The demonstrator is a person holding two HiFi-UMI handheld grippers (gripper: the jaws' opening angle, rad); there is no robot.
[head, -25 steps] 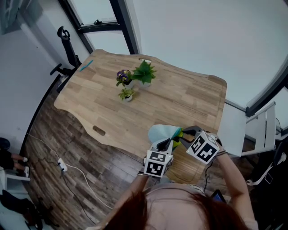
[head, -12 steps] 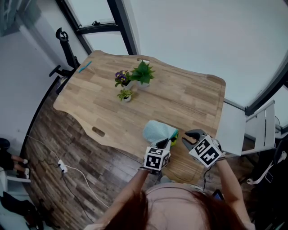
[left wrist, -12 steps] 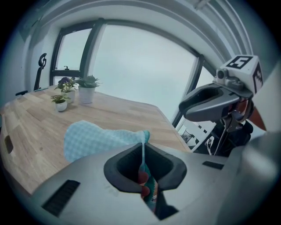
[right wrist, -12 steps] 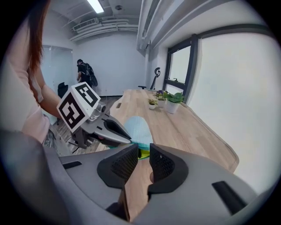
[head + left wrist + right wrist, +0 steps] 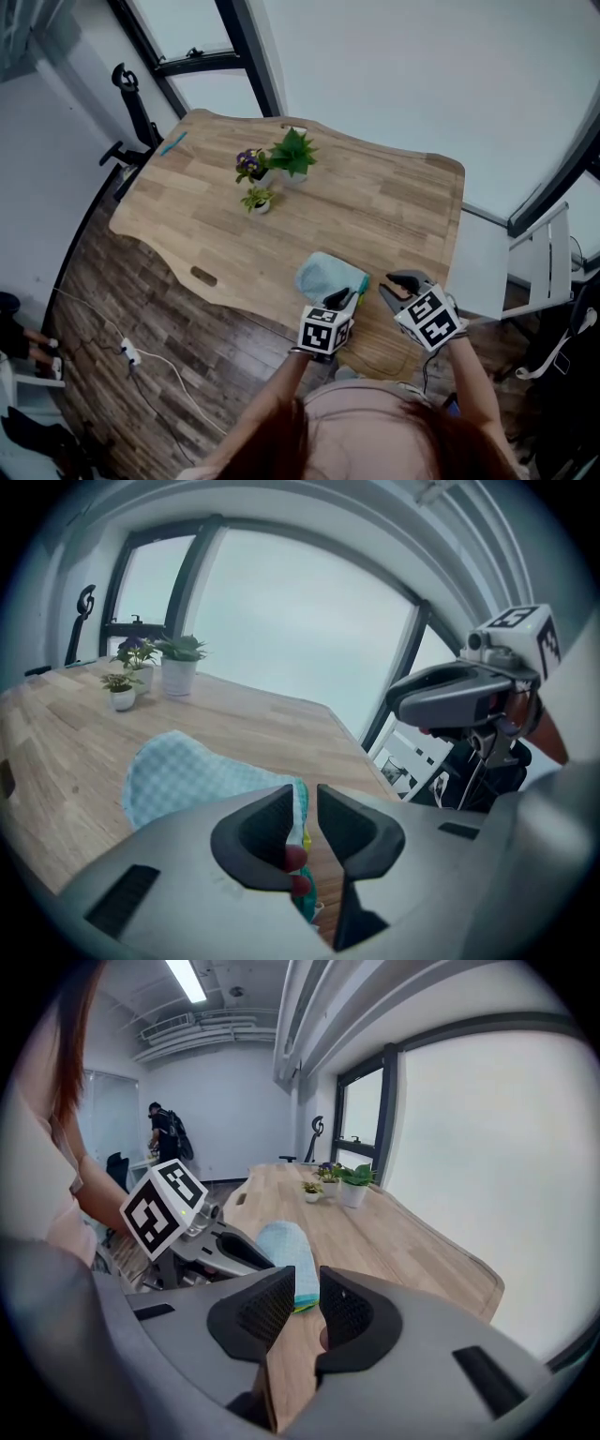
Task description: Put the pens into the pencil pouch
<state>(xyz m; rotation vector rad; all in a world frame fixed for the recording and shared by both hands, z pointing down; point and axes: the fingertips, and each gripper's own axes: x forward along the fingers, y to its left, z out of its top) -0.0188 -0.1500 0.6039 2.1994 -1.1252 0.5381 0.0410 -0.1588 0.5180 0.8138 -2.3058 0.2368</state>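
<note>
The light blue checked pencil pouch [image 5: 328,275] lies flat on the wooden table [image 5: 394,202] near its front edge. Coloured pen ends [image 5: 298,872] poke from its near mouth. In the left gripper view my left gripper [image 5: 305,822] straddles that mouth edge; its jaws have just been opening, and a gap shows beside the fabric. My right gripper [image 5: 394,286] hovers to the right of the pouch, apart from it. In the right gripper view its jaws [image 5: 307,1312] stand slightly apart with only table between them, and the pouch [image 5: 286,1255] lies ahead.
Three small potted plants [image 5: 277,164] stand mid-table at the far side. A blue pen-like thing [image 5: 172,142] lies at the far left corner. A white chair [image 5: 544,262] stands right of the table. A person [image 5: 167,1133] stands far back in the room.
The pouch, held up by both grippers a second ago, now lies flat on the table. My left gripper came down with it. My right gripper has drawn off to the right.
</note>
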